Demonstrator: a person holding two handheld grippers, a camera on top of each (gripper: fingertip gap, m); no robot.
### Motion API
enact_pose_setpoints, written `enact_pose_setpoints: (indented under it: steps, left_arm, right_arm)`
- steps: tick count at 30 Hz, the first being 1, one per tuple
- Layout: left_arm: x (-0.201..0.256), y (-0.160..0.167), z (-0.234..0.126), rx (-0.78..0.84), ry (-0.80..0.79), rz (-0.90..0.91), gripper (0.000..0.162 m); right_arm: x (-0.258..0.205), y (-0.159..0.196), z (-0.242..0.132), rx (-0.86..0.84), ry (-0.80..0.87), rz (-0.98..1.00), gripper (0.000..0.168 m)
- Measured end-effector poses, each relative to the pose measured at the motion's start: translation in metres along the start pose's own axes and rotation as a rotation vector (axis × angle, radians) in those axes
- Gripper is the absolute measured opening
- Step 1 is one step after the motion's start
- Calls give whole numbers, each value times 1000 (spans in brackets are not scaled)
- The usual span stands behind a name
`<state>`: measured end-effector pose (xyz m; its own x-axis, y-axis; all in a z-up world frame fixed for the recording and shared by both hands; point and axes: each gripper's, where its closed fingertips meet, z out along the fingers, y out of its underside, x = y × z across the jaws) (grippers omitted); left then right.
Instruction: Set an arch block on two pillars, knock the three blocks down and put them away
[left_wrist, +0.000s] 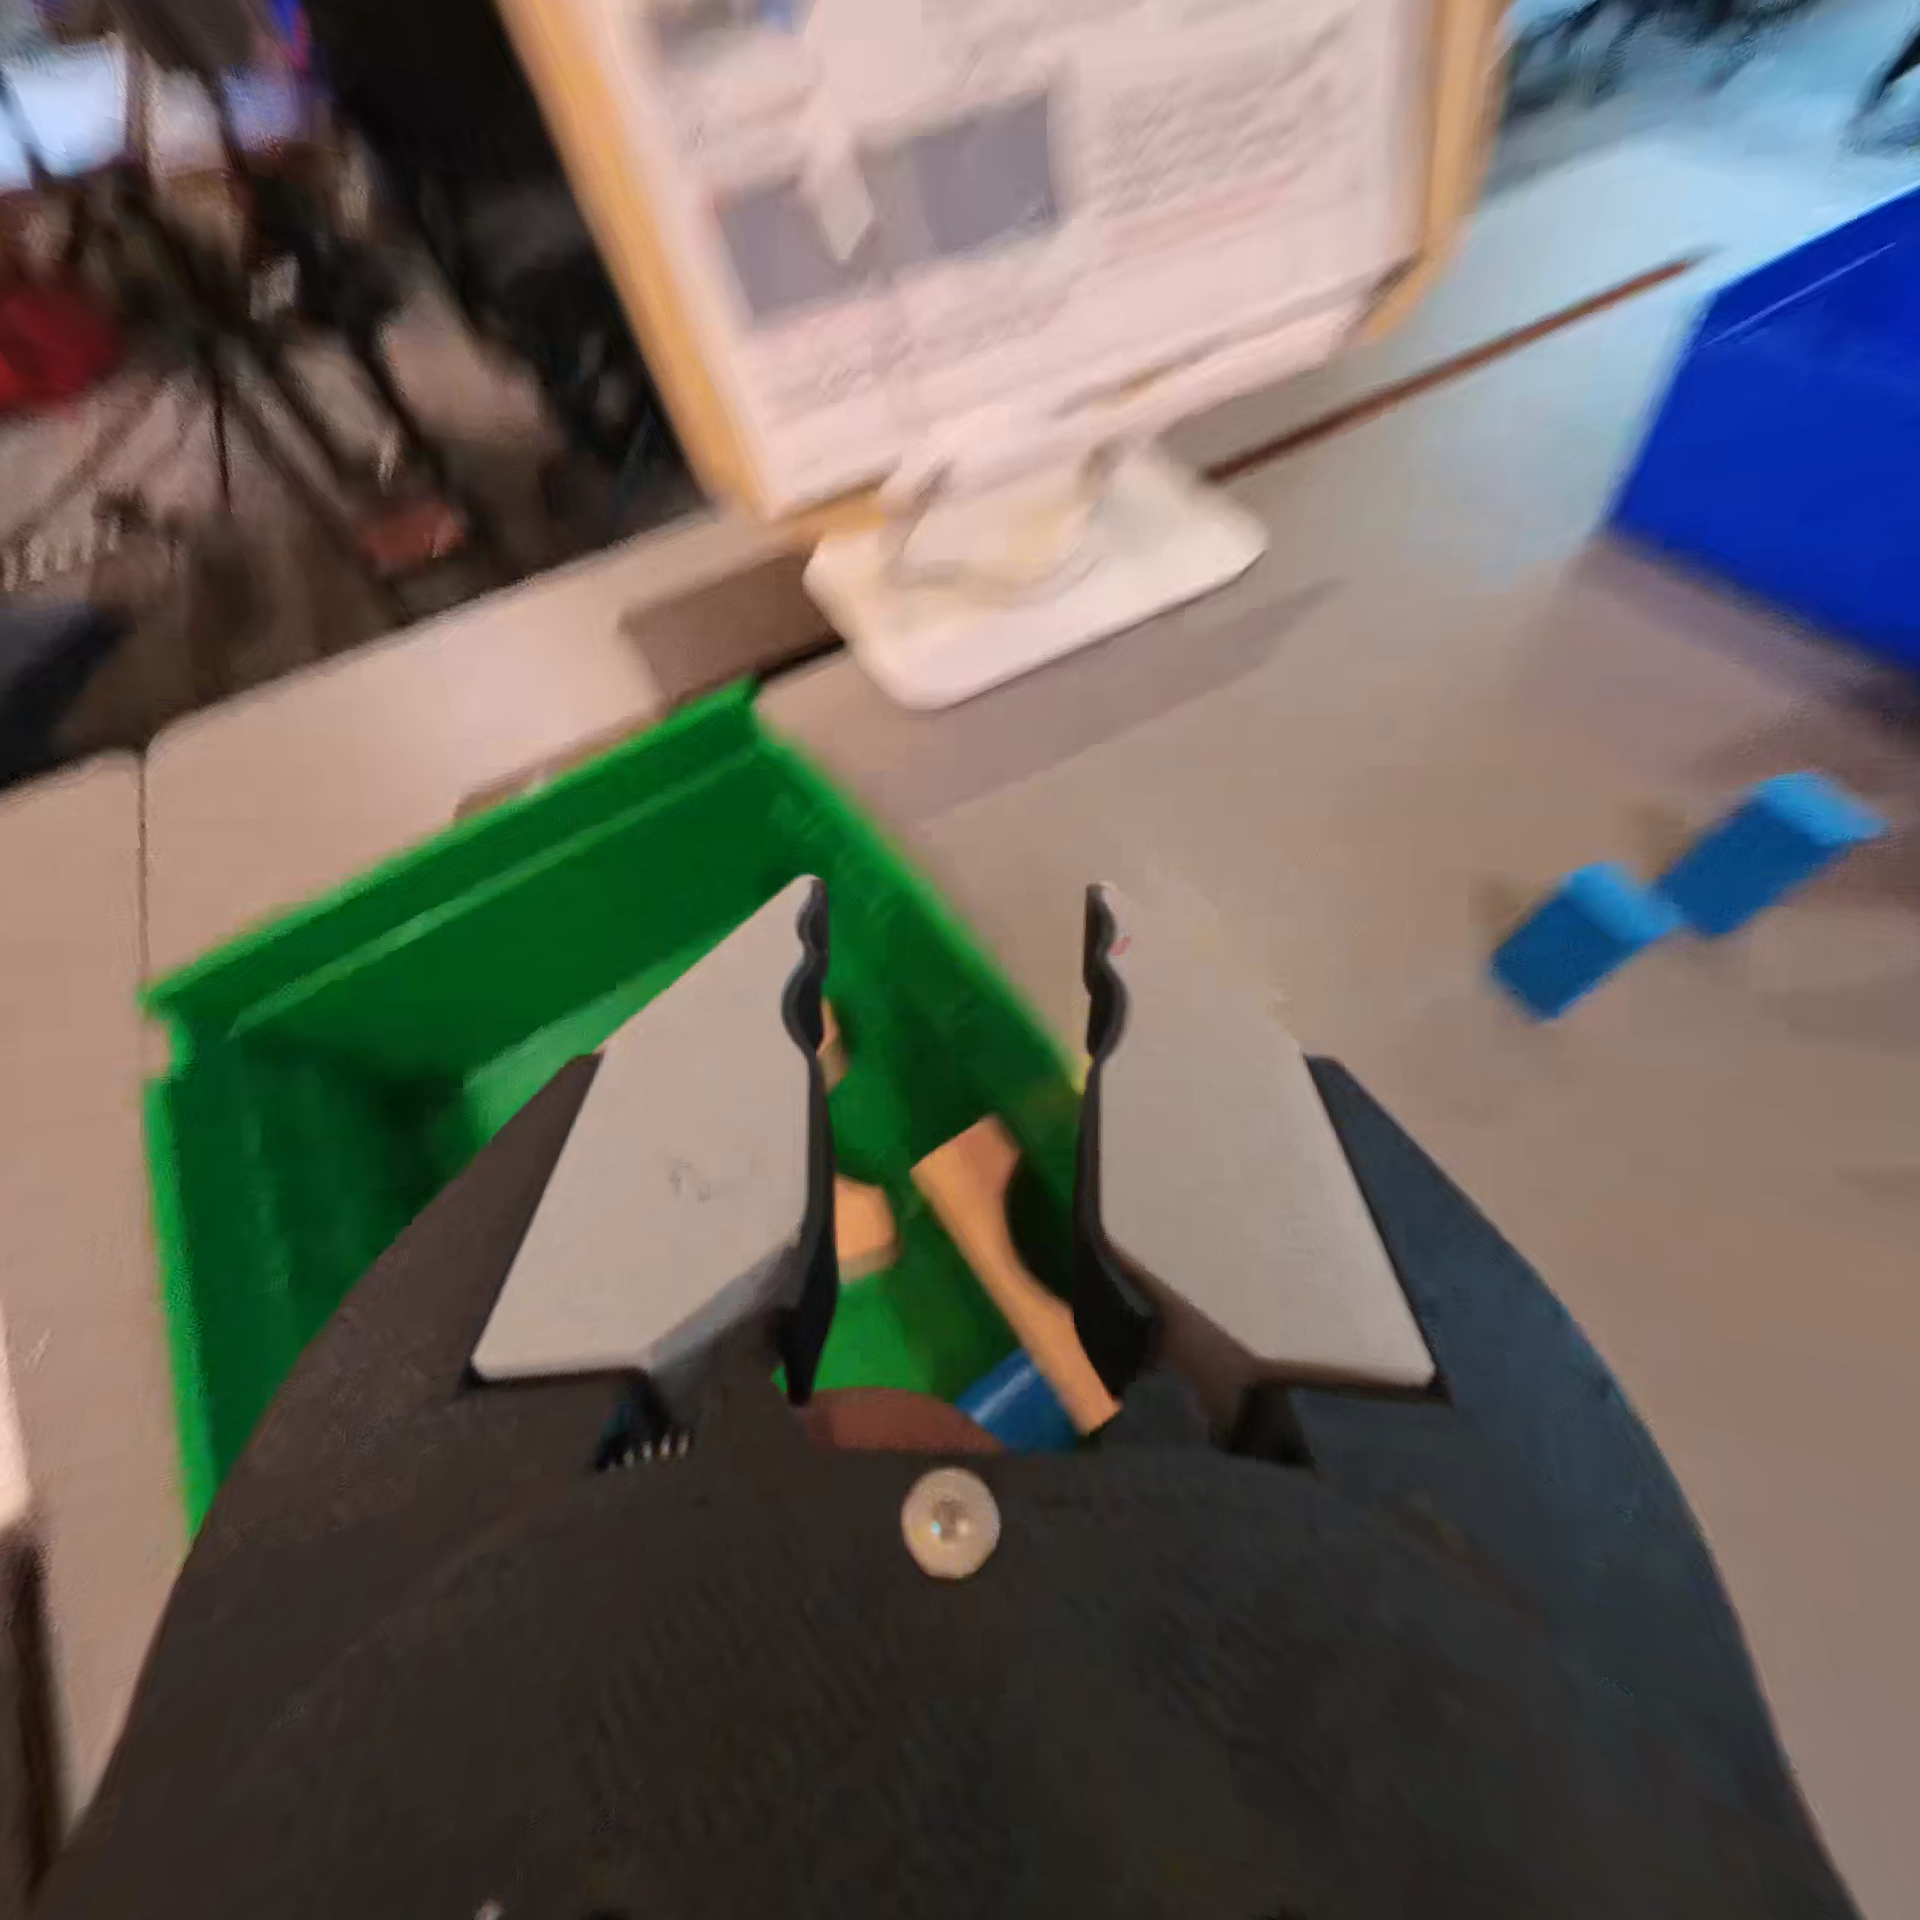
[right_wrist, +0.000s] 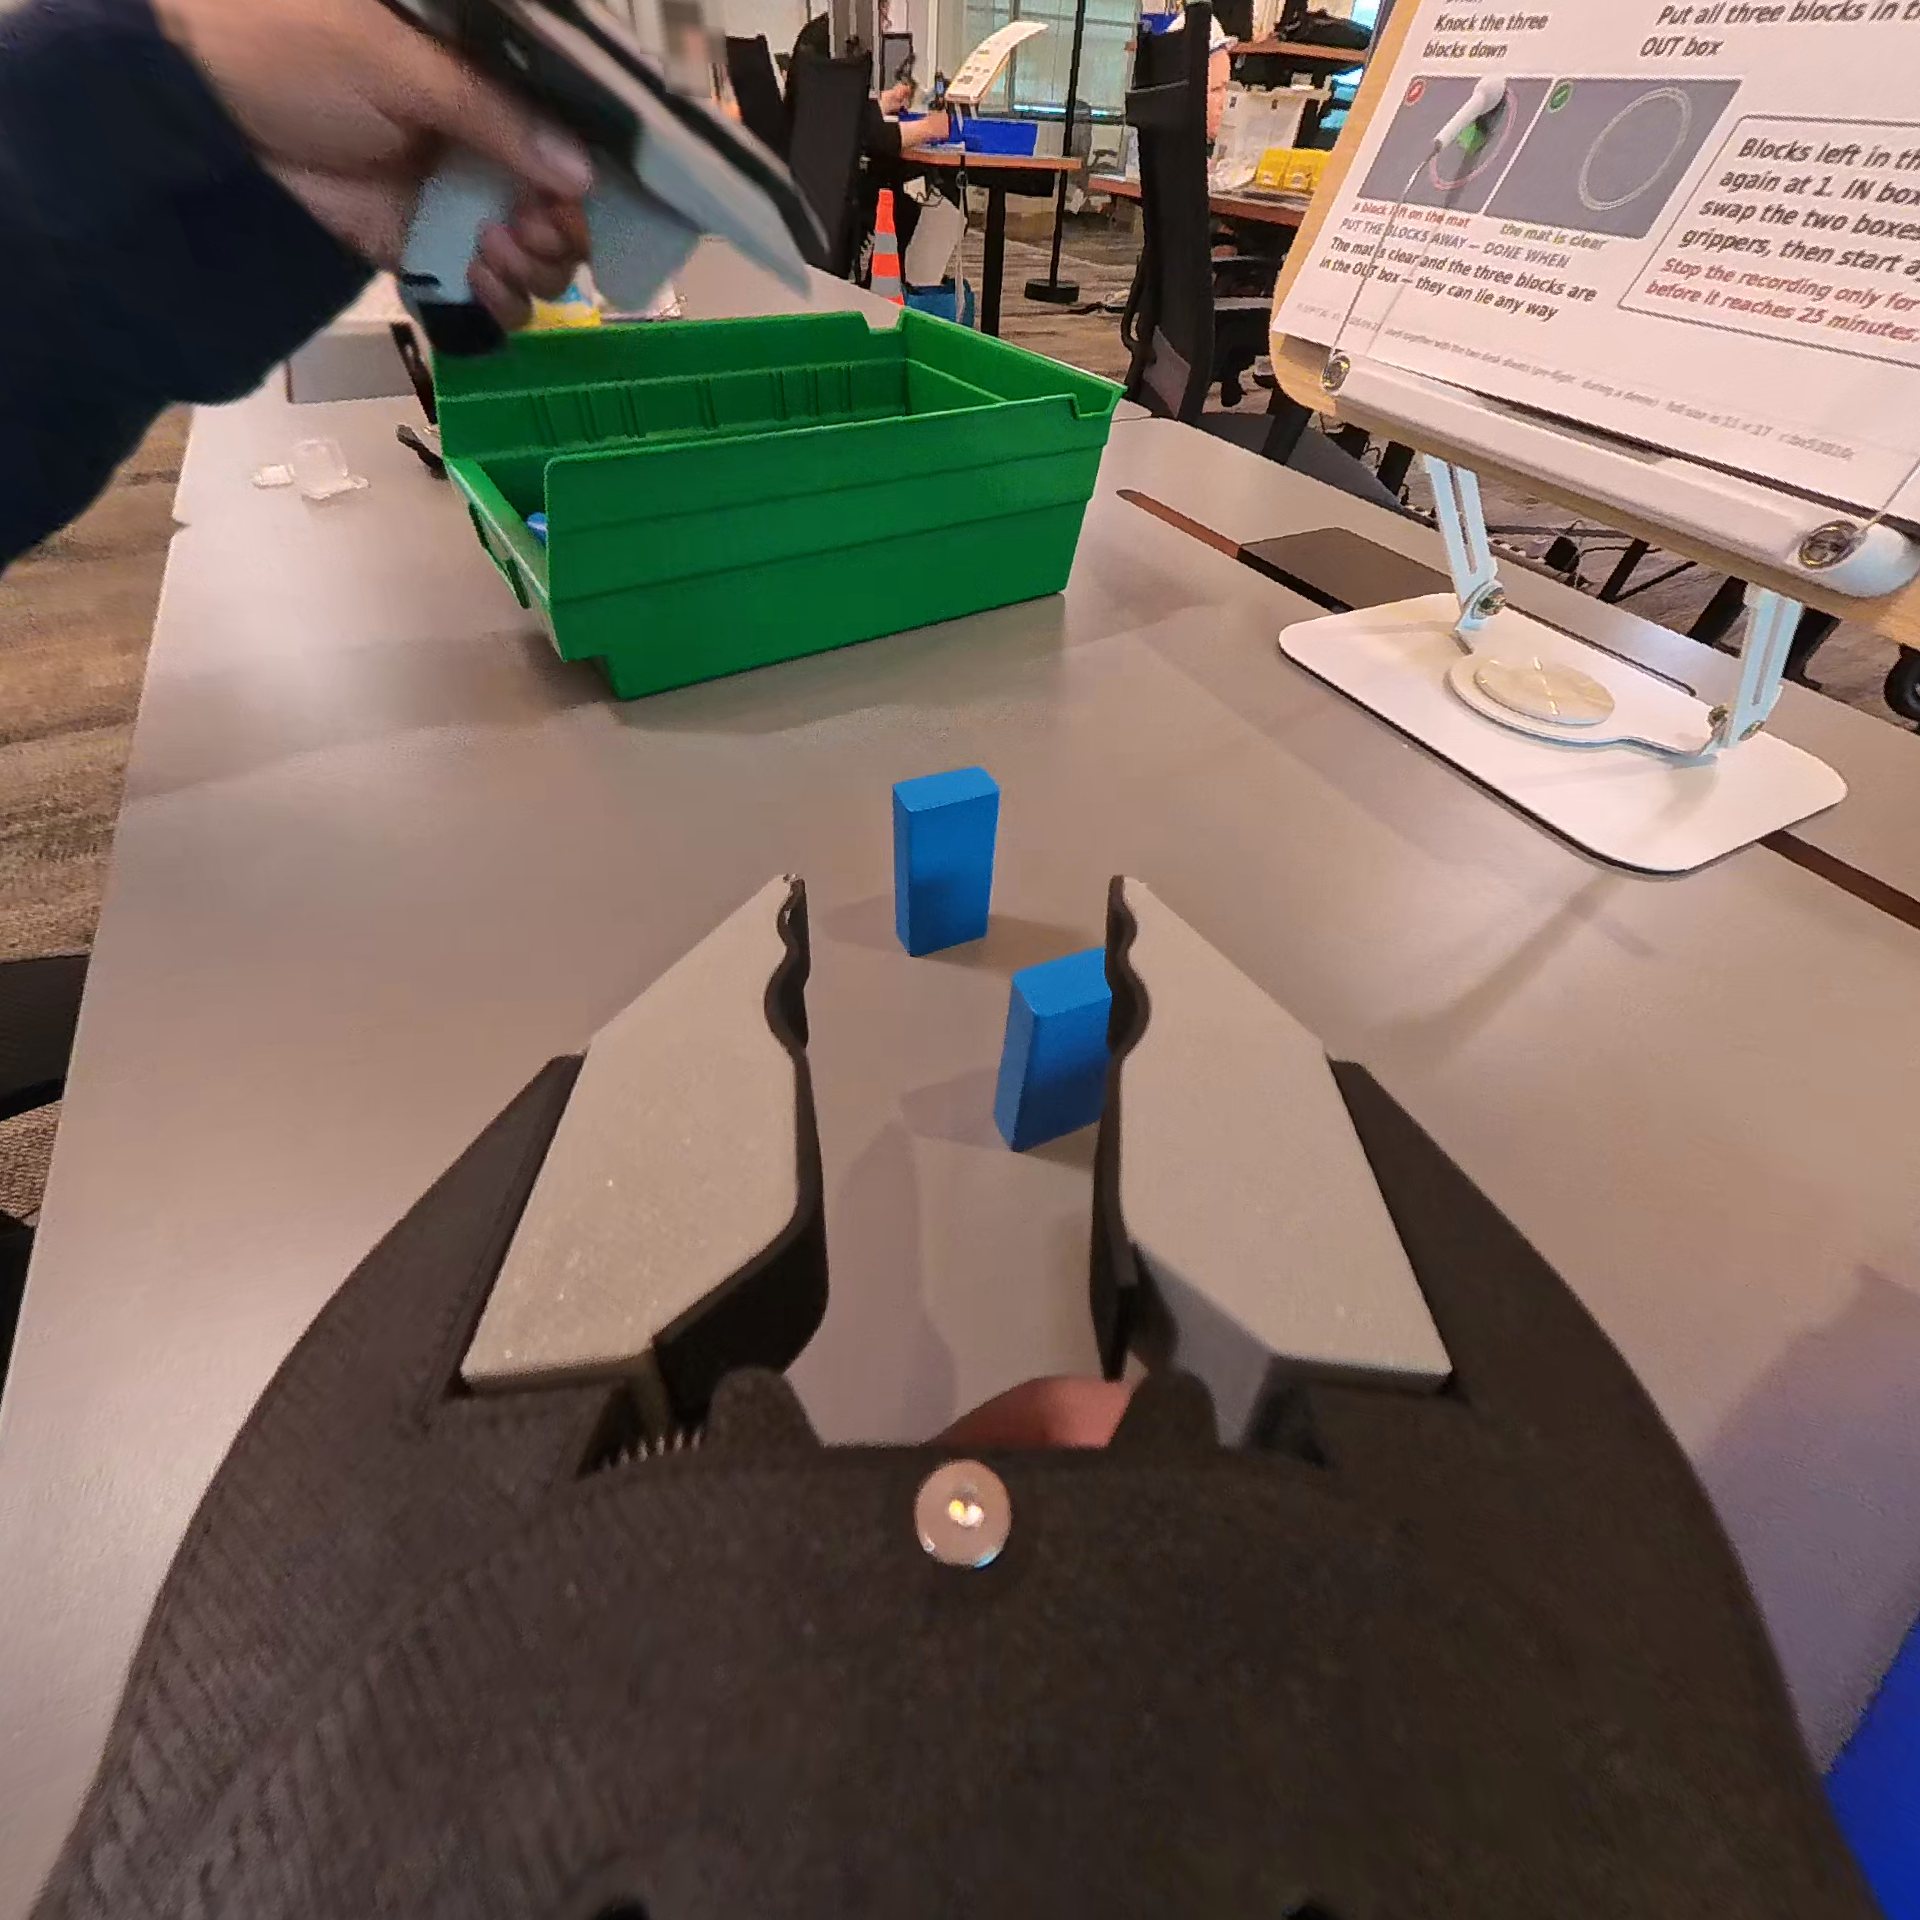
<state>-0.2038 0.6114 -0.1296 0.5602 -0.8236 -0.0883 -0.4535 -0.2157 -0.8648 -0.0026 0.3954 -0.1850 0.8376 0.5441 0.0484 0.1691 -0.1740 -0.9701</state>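
Note:
Two blue pillar blocks stand upright on the grey table, one farther (right_wrist: 943, 860) and one nearer (right_wrist: 1049, 1049). My right gripper (right_wrist: 956, 888) is open and empty, low over the table, with the nearer pillar just inside its right finger. My left gripper (left_wrist: 956, 899) is open above the green bin (left_wrist: 343, 1049). A natural-wood arch block (left_wrist: 997, 1216) lies tilted in the bin below its fingers, beside another wood piece (left_wrist: 862, 1226) and a blue block (left_wrist: 1013, 1397). The left wrist view is blurred; both pillars (left_wrist: 1579, 951) show at its right. The green bin (right_wrist: 779, 499) also shows in the right wrist view.
A white stand (right_wrist: 1558, 748) carrying an instruction sheet is at the right rear of the table. A blue bin (left_wrist: 1787, 436) is at the far right. Small clear plastic pieces (right_wrist: 312, 473) lie left of the green bin. The table edge runs along the left. Spacing between my two grippers at the tips: around 30 cm. The right gripper is farther from the wood piece (left_wrist: 862, 1226), some 35 cm, than the left, some 15 cm.

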Motion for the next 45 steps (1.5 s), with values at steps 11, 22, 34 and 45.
enact_pose_setpoints:
  steps: [11,22,34,45]
  left_arm:
    - [-54,133,65,-586,-10,16,10]
    - [67,-39,-2,110,-332,942,10]
    - [233,-28,30,454,-78,1135,9]
    - [243,-23,40,508,-40,1167,10]
  right_arm:
    - [0,3,1,-11,2,6,55]
    - [-7,-30,2,76,-147,155,55]
    - [-14,-57,31,8,-287,224,47]
    - [-17,-35,44,-178,-365,182,33]
